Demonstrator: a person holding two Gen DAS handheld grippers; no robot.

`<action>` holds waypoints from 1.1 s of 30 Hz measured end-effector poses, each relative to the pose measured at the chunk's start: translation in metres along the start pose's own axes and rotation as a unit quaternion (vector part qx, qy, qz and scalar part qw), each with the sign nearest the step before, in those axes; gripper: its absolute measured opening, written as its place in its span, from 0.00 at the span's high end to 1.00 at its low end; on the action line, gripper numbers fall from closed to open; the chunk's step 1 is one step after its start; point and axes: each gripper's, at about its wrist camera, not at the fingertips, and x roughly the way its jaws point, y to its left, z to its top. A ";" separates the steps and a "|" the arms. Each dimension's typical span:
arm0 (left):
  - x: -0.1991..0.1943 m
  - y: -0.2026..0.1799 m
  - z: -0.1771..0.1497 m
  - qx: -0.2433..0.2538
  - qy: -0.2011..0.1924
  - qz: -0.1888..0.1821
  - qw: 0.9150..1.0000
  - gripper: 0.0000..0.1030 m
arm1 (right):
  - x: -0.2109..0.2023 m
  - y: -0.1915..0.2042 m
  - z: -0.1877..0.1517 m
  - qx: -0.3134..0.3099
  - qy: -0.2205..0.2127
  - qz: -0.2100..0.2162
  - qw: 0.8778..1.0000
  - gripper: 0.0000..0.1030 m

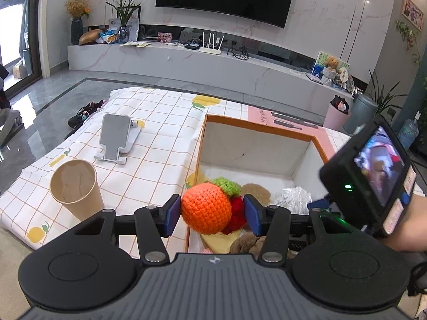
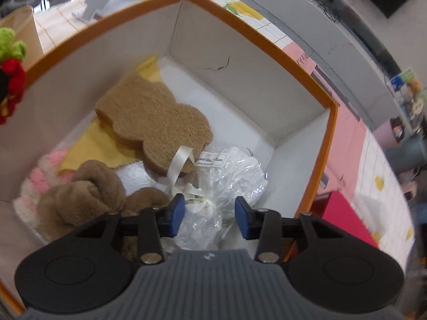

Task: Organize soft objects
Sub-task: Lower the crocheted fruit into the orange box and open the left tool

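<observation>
Nearest, the left tongs [image 1: 210, 213] are clamped on a crocheted orange [image 1: 205, 208], soft and light, held across its middle above the box [image 1: 317, 149]. Inside, the right tongs [image 2: 209, 213] stand apart around a crinkly white pouch [image 2: 229, 176], best gripped at its tied neck.

Crocheted yarn orange [image 1: 205, 208]; crinkly, seemingly plastic wrap [image 2: 226, 176]; matt cardboard box [image 2: 267, 101].

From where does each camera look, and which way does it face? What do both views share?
Left wrist: sits on the left gripper, faces across the table toward the TV wall; its fingers pinch an orange toy; the person's arm shows.
Right wrist: sits on the right gripper, faces steeply down into the box; jaws straddle a plastic bag, apparently not pressing.
Shared: the box, bag, sponge, cup.
</observation>
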 end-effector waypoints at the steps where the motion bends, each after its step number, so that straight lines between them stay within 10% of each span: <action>1: 0.001 -0.001 -0.001 0.002 0.001 0.000 1.000 0.43 | 0.002 0.002 0.000 -0.008 -0.004 0.003 1.000 0.60; 14: 0.009 -0.022 -0.009 0.027 0.020 -0.045 0.998 0.44 | -0.081 -0.051 -0.046 0.121 -0.143 0.018 0.982 0.46; 33: 0.051 -0.097 -0.045 0.085 0.100 -0.148 0.980 0.39 | -0.089 -0.082 -0.160 0.206 -0.181 0.047 0.961 0.36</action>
